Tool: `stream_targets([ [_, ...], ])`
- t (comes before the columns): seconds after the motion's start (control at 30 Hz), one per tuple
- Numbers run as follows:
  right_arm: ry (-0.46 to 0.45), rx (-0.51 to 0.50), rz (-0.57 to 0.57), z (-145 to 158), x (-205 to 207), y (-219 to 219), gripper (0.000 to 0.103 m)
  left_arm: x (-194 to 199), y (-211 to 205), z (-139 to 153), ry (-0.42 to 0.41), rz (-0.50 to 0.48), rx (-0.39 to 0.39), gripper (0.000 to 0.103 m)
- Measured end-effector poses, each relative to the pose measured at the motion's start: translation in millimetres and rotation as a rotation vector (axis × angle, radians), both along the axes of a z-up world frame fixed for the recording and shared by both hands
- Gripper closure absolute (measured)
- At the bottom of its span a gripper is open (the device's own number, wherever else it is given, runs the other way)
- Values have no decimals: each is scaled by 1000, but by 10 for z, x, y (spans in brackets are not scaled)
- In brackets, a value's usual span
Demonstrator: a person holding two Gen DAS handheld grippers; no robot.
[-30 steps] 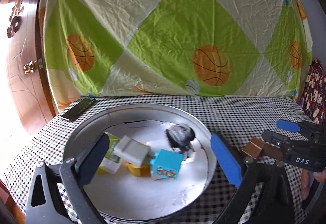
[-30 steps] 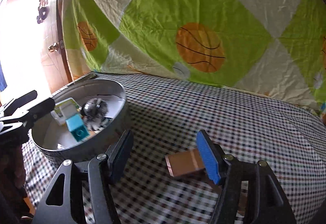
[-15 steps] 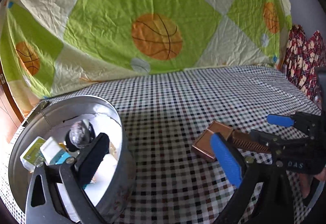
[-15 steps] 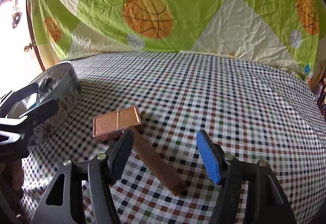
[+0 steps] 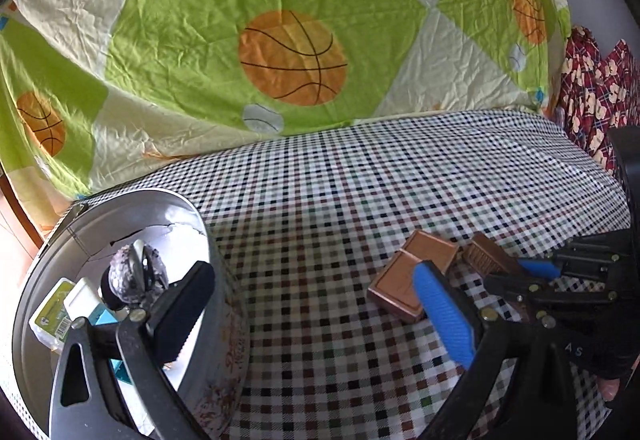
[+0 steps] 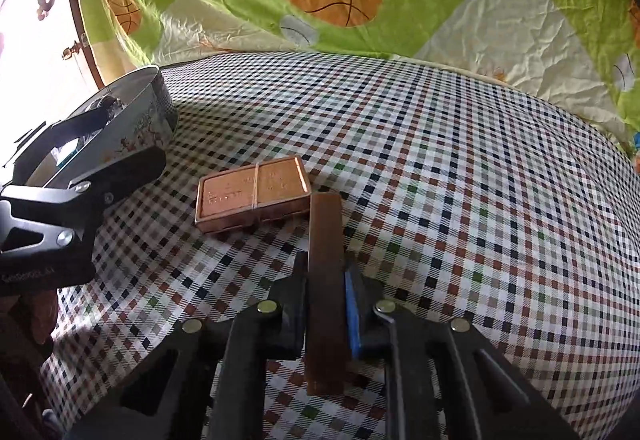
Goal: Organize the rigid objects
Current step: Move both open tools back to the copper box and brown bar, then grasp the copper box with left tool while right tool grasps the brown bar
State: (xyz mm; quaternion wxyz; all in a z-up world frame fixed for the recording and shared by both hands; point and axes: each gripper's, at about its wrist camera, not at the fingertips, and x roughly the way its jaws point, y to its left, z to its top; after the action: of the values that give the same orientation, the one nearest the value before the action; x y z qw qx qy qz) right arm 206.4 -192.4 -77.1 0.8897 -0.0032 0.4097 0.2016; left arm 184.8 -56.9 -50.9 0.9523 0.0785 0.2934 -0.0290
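Note:
A long brown bar (image 6: pixel 326 232) lies on the checked cloth, and my right gripper (image 6: pixel 325 268) is closing on it, with both pads pressed on its sides. Just left of the bar's far end sits a flat copper box (image 6: pixel 254 196). In the left wrist view the copper box (image 5: pixel 408 276) and the brown bar (image 5: pixel 486 258) show beside the right gripper (image 5: pixel 516 274). My left gripper (image 5: pixel 314 312) is open and holds nothing. Its black finger hangs over the round metal tin (image 5: pixel 224 320) and its blue finger is close to the copper box.
The tin holds a grey crinkled ball (image 5: pixel 134 274), a green-white box (image 5: pixel 52 310), a white block (image 5: pixel 82 298) and a blue cube (image 5: pixel 106 318). A basketball-print sheet (image 5: pixel 292 56) hangs behind the table. Red patterned cloth (image 5: pixel 592 92) is at the right and a wooden door (image 6: pixel 80 20) at the left.
The right gripper came down over the brown bar and closed on it. The left gripper swung right, from above the tin's middle to between the tin and the copper box.

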Motion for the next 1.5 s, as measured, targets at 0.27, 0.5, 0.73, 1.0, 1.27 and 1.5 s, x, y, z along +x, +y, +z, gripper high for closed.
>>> stream_targets([
  [0.27, -35, 22, -84, 51, -44, -156, 86, 6, -313, -29, -5, -74, 67, 9],
  [0.5, 45, 53, -117, -49, 59, -236, 85, 156, -408, -179, 49, -81, 90, 13],
  [0.73, 36, 24, -128, -71, -17, -202, 83, 179, -418, -189, 50, -89, 90, 13],
  [1.0, 34, 6, -154, -53, -50, -214, 86, 432, -517, -297, 168, -179, 44, 29],
  [1.27, 36, 42, -204, -39, -55, -308, 86, 492, -600, -385, 234, -241, 24, 55],
  [1.5, -48, 74, -252, 93, -192, -356, 86, 396, -522, -313, 183, -222, 1, 56],
])
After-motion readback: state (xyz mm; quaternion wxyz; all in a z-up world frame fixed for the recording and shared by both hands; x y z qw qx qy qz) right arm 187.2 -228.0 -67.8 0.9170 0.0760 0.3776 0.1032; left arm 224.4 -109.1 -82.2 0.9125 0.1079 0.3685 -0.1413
